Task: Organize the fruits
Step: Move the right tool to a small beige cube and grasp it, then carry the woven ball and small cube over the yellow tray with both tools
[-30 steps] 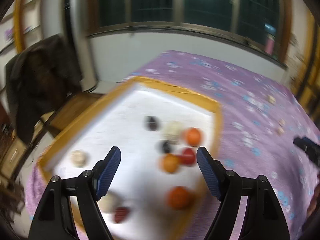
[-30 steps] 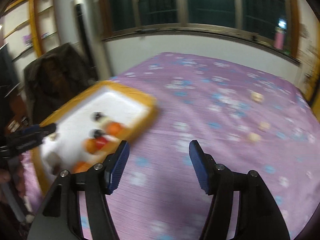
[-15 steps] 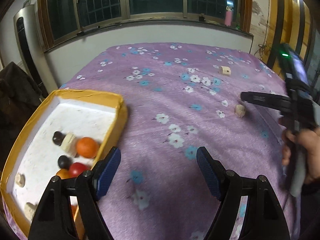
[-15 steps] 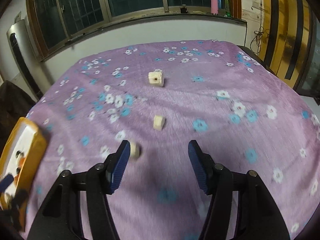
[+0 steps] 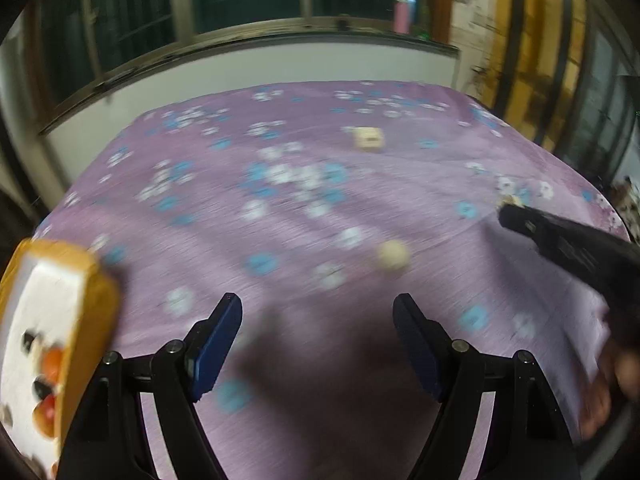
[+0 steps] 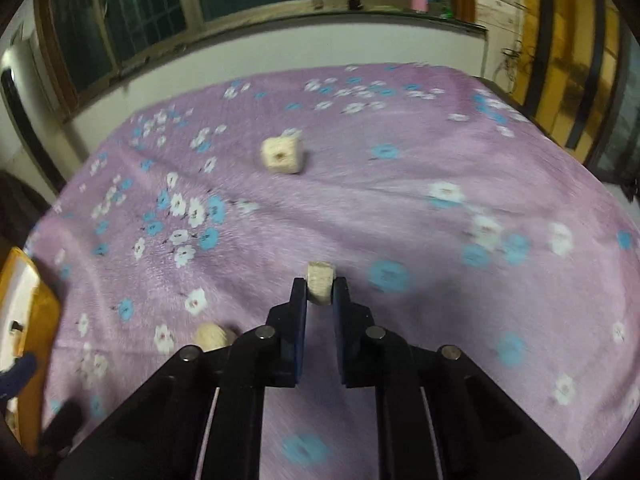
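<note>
Right hand-held gripper (image 6: 320, 292) clamped on pale fruit chunk (image 6: 320, 286) at frame center; orange tray (image 6: 30, 320) far left (left hand-held gripper (image 5: 318, 320) nearer, jaws apart, empty).

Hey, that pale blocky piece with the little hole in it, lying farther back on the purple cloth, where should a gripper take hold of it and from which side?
Grip the blocky piece across its two flat side faces, coming down from above. It lies alone on the purple cloth, the hole faces the camera, and nothing crowds it, so the fingers have room either side. The right gripper is already shut on a small piece, so the open left gripper seems the freer one.
</note>
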`<state>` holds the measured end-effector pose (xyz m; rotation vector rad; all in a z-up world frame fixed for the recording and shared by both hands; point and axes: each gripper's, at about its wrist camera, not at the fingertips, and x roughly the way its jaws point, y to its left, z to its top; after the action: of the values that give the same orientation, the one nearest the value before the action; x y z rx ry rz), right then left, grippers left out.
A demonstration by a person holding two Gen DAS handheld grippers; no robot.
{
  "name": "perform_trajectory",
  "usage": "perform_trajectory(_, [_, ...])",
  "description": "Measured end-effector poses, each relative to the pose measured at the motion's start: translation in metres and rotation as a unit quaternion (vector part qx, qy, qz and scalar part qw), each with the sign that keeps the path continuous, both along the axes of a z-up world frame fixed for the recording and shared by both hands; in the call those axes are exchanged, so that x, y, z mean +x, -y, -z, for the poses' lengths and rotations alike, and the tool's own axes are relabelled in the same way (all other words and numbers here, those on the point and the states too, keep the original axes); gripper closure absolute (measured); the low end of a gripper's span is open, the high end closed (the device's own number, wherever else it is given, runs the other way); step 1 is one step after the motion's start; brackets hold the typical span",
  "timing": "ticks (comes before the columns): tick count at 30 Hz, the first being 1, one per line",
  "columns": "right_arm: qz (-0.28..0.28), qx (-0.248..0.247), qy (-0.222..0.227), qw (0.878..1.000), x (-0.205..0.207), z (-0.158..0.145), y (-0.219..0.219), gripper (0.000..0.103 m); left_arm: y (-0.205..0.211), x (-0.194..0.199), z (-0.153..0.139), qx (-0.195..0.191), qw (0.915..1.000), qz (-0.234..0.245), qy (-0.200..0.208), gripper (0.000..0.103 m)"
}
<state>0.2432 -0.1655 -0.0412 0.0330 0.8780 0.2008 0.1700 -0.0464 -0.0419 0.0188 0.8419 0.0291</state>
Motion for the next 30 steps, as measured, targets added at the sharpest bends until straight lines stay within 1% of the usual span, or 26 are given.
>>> perform_trajectory(1, [0.005, 0.007, 0.006, 1.0, -0.008, -0.005, 0.011, 0.089, 0.008, 0.009, 0.001, -0.001, 1.0, 0.003, 0.0, 0.029])
perform_trajectory(3, [0.012, 0.018, 0.015, 1.0, -0.022, -0.014, 0.029, 0.089, 0.018, 0.026, 0.008, 0.0, 1.0, 0.003, -0.009, 0.049])
perform_trajectory(4, [0.016, 0.023, 0.021, 0.999, -0.028, -0.017, 0.038, 0.089, 0.025, 0.037, 0.014, 0.004, 0.9997, 0.006, -0.022, 0.054])
perform_trajectory(5, [0.02, 0.03, 0.024, 0.999, -0.033, -0.02, 0.045, 0.089, 0.029, 0.043, 0.02, 0.008, 0.9994, 0.009, -0.031, 0.063])
perform_trajectory(6, [0.023, 0.037, 0.028, 0.999, -0.037, -0.021, 0.052, 0.089, 0.033, 0.046, 0.024, 0.011, 0.9993, 0.012, -0.034, 0.069])
perform_trajectory(7, [0.028, 0.045, 0.031, 0.998, -0.041, -0.021, 0.058, 0.089, 0.037, 0.047, 0.024, 0.015, 0.9996, 0.013, -0.022, 0.076])
perform_trajectory(8, [0.031, 0.051, 0.032, 0.998, -0.042, -0.02, 0.063, 0.089, 0.041, 0.048, 0.025, 0.018, 0.9994, 0.022, -0.021, 0.08])
perform_trajectory(10, [0.033, 0.064, 0.031, 0.997, -0.041, -0.018, 0.067, 0.089, 0.043, 0.047, 0.024, 0.024, 0.9993, 0.019, -0.021, 0.081])
perform_trajectory(12, [0.027, 0.07, 0.03, 0.997, -0.039, -0.017, 0.067, 0.089, 0.041, 0.042, 0.022, 0.02, 0.9993, 0.019, -0.024, 0.081])
perform_trajectory(13, [0.02, 0.069, 0.031, 0.997, -0.039, -0.017, 0.064, 0.089, 0.039, 0.036, 0.018, 0.019, 0.9995, 0.016, -0.019, 0.081])
perform_trajectory(16, [0.01, 0.071, 0.034, 0.997, -0.041, -0.018, 0.062, 0.089, 0.033, 0.014, 0.003, 0.033, 0.9994, 0.012, 0.0, 0.081])
perform_trajectory(21, [0.007, 0.068, 0.043, 0.997, -0.045, -0.022, 0.061, 0.089, 0.017, -0.023, -0.018, 0.049, 0.9985, -0.009, 0.022, 0.081])
perform_trajectory(23, [0.002, 0.059, 0.043, 0.997, -0.048, -0.024, 0.055, 0.089, 0.008, -0.038, -0.023, 0.044, 0.9985, -0.015, 0.027, 0.081])
perform_trajectory(26, [-0.012, 0.043, 0.047, 0.998, -0.06, -0.029, 0.042, 0.089, -0.002, -0.055, -0.025, 0.038, 0.9985, -0.023, 0.031, 0.081])
perform_trajectory(30, [-0.029, 0.029, 0.054, 0.998, -0.091, -0.035, 0.022, 0.089, -0.014, -0.075, -0.023, 0.028, 0.9988, -0.028, 0.03, 0.081])
